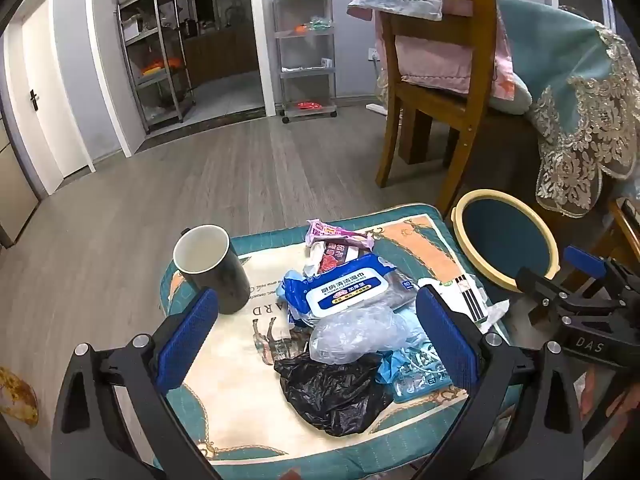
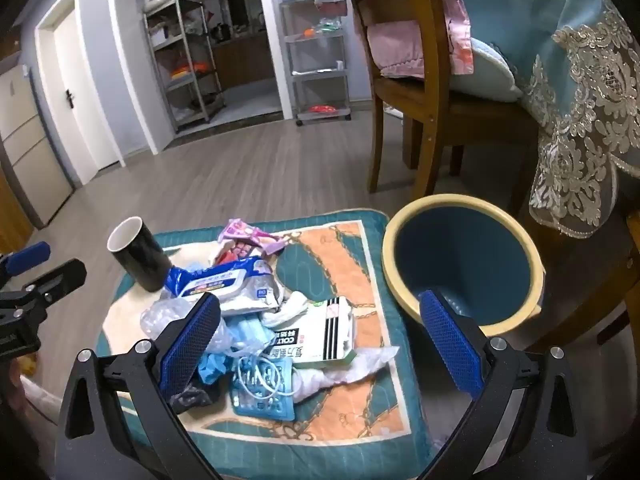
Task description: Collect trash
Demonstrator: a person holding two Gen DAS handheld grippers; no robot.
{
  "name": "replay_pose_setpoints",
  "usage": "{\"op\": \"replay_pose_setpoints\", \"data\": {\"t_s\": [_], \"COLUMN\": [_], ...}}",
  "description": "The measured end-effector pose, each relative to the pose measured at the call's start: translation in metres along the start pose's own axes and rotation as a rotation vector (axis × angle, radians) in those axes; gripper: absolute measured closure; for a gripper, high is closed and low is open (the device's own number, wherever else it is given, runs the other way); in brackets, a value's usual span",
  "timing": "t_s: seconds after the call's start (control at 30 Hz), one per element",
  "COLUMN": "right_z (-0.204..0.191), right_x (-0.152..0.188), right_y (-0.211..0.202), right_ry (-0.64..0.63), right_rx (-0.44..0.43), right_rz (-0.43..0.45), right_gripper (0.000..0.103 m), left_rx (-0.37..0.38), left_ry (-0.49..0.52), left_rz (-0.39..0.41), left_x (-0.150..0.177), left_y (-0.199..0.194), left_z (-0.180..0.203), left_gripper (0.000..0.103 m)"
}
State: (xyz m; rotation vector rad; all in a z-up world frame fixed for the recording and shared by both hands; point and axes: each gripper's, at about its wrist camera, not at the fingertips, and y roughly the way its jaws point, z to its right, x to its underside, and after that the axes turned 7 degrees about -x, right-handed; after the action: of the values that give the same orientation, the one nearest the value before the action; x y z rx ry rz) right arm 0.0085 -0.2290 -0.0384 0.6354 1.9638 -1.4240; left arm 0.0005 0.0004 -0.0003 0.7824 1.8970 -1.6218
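Left gripper [image 1: 316,336] and right gripper [image 2: 318,338]: jaws spread, holding nothing. Trash pile [image 1: 352,320] on patterned cushion [image 1: 224,364], beside black mug [image 1: 212,268]. Only left view shows black bag [image 1: 340,392] whole; right view looks into blue bin [image 2: 464,260], just beside cushion. Grey wood floor [image 1: 200,184], wooden chair [image 1: 432,96].

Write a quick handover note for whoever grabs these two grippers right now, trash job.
Left gripper: open, empty, above the trash pile.
Right gripper: open, empty, between the pile and the bin.
Trash on the cushion: wet wipes pack, black plastic bag, clear plastic bag, medicine box, snack wrappers, blister pack.
Black mug stands beside the pile.
Bin looks empty.
Done: nothing visible. Left: all trash into the bin.
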Motion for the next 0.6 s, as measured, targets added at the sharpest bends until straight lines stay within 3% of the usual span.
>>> {"op": "replay_pose_setpoints", "data": {"t_s": [0.6], "right_z": [0.002], "right_x": [0.001], "right_y": [0.002], "right_ry": [0.001], "right_rx": [0.008], "right_rz": [-0.008], "right_gripper": [0.004], "left_rx": [0.011], "left_ry": [-0.008], "left_rz": [0.008], "left_x": [-0.001], "left_y": [-0.008], "left_z": [-0.002], "left_gripper": [0.006]}}
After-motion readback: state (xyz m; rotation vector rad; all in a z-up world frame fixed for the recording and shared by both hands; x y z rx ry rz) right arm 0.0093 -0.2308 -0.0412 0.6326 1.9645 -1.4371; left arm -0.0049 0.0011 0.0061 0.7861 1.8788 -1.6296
